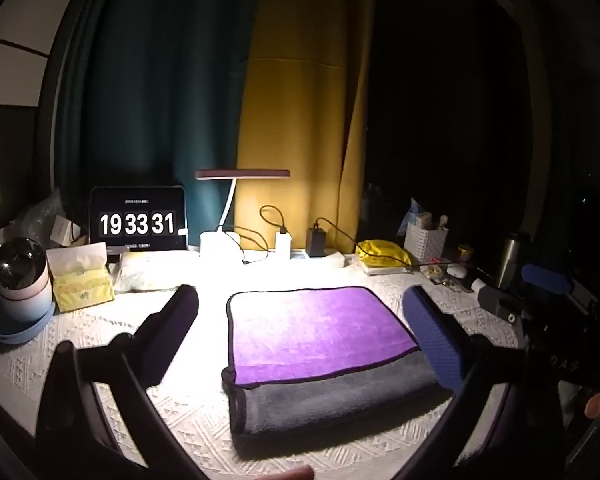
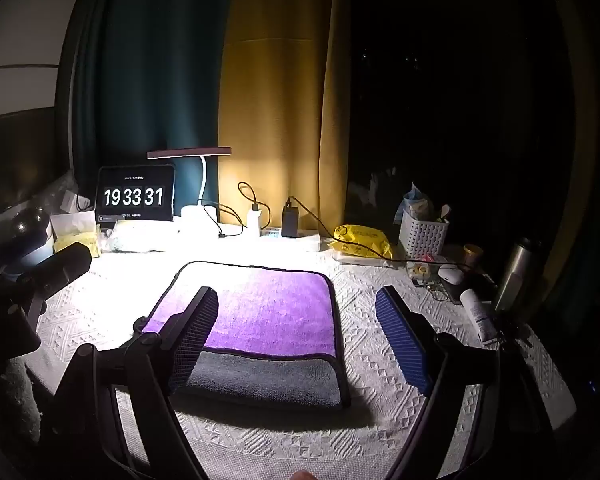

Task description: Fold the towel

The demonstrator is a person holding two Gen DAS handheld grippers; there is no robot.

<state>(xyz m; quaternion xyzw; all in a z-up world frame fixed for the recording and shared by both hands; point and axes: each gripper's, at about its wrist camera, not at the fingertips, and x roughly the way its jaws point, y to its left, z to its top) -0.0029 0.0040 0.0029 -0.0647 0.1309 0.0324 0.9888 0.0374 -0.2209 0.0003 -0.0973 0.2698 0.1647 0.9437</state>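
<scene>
A towel (image 1: 316,332), purple on one side and grey on the other with dark piping, lies folded flat on the white textured tablecloth (image 1: 100,332); a grey band shows along its near edge. It also shows in the right wrist view (image 2: 268,312). My left gripper (image 1: 300,300) is open and empty, its fingers either side of the towel, above it. My right gripper (image 2: 300,300) is open and empty, hovering over the towel's right part. The right gripper's body shows at the right of the left wrist view (image 1: 540,300).
At the table's back stand a tablet clock (image 1: 138,224), a lit desk lamp (image 1: 240,184), chargers with cables (image 1: 300,240), a yellow bag (image 1: 384,254) and a white basket (image 1: 426,240). A tissue pack (image 1: 82,276) and a round device (image 1: 20,280) sit at left; a steel flask (image 2: 516,272) at right.
</scene>
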